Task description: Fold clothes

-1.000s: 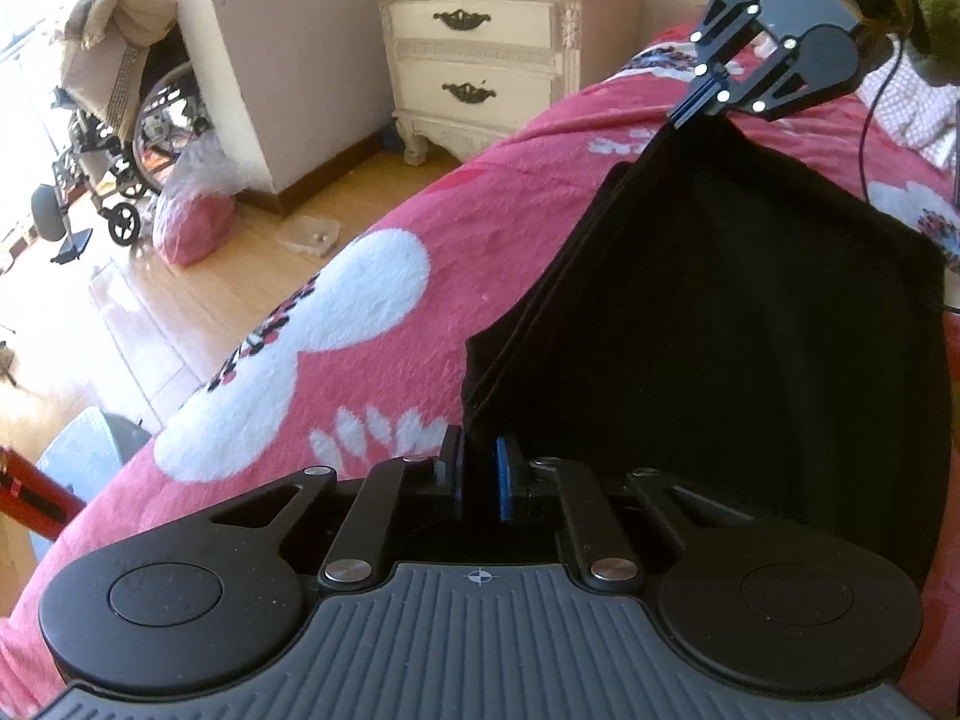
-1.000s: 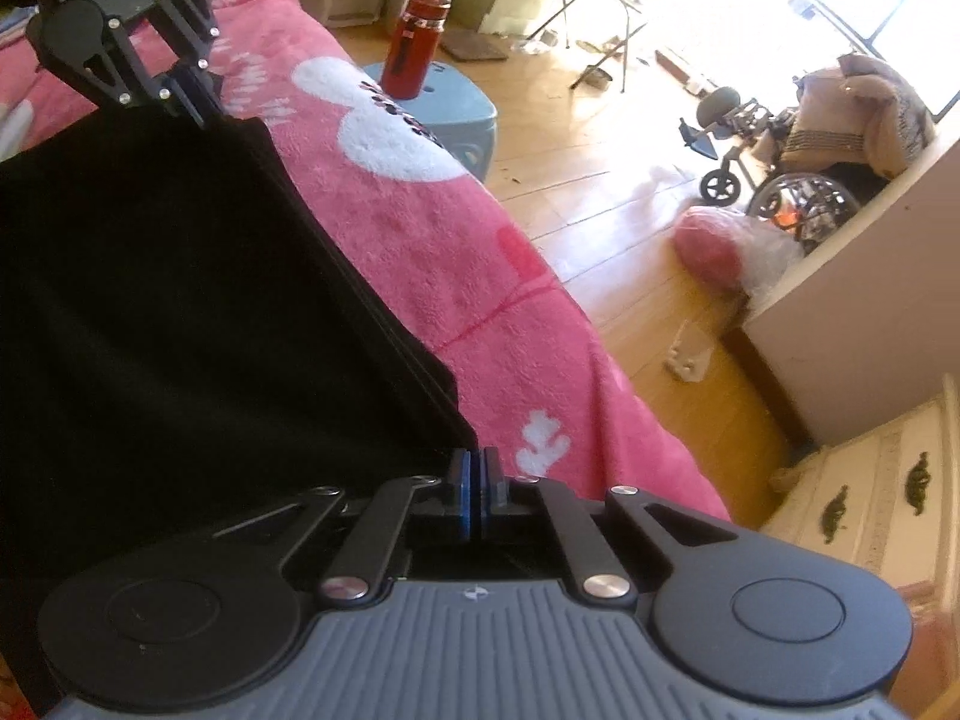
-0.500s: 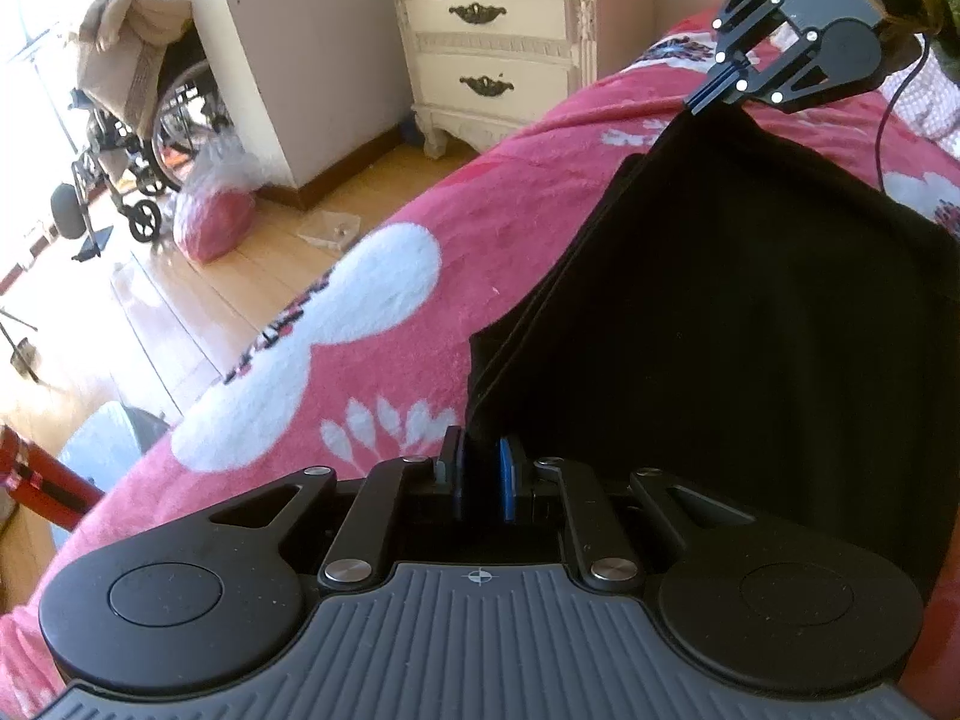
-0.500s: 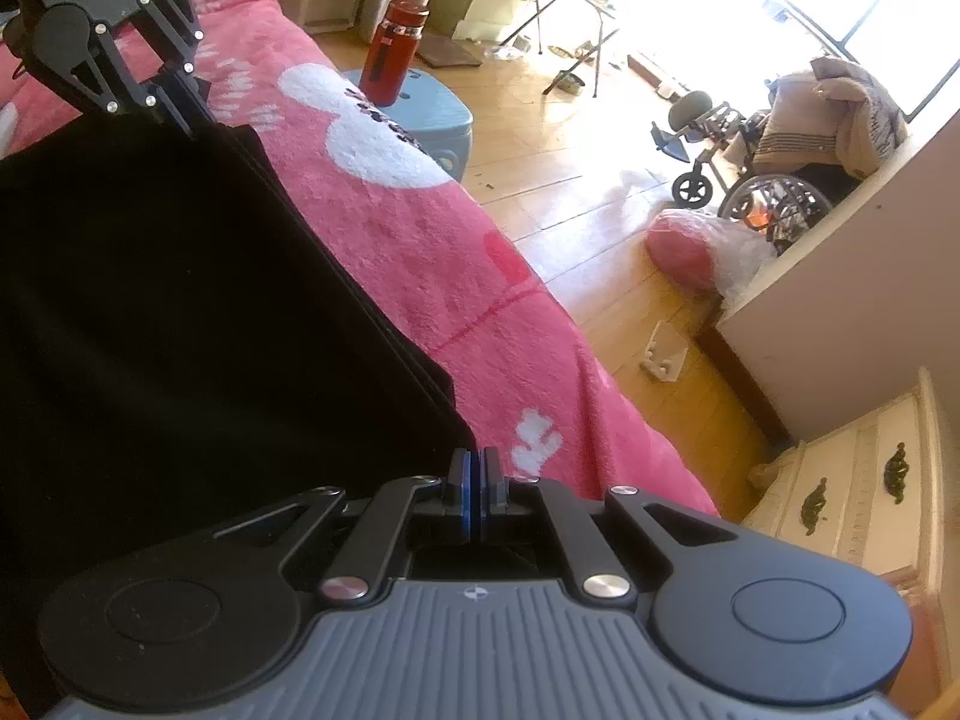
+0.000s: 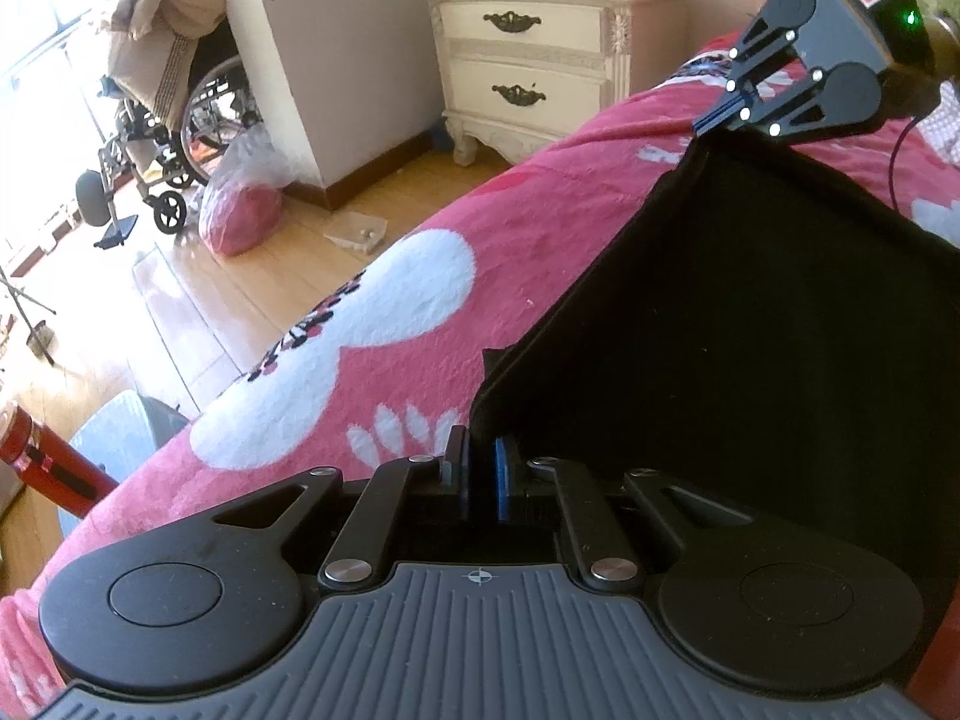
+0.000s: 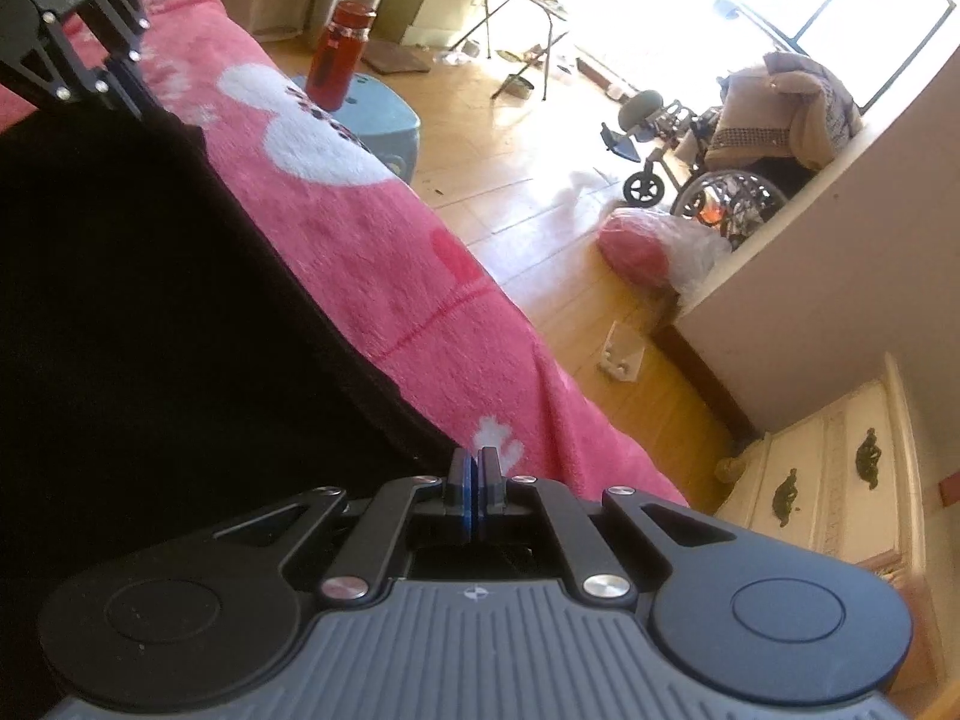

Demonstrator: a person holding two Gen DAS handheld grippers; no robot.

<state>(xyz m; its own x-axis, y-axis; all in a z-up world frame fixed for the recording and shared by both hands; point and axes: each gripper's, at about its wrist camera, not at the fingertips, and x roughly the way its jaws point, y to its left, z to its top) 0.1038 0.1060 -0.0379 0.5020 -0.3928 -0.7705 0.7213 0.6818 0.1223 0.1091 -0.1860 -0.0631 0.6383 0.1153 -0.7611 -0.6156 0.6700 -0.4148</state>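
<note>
Both the left gripper [image 5: 480, 468] and the right gripper [image 6: 474, 480] stay clamped on corners of the black garment [image 5: 750, 330], held taut since a second ago, the right one at one o'clock in the left wrist view, so the fold is ready to carry over.

The black garment [image 5: 780, 324] is a plain dark cloth with no visible pattern, held up by two corners so that it hangs taut above a pink bedspread with white shapes [image 5: 384, 324]. Its top edge runs straight between the two pinched corners, one at the near bottom of the left wrist view and one at its upper right. In the right wrist view the cloth [image 6: 150, 312] fills the left side, its hemmed edge slanting down.
</note>
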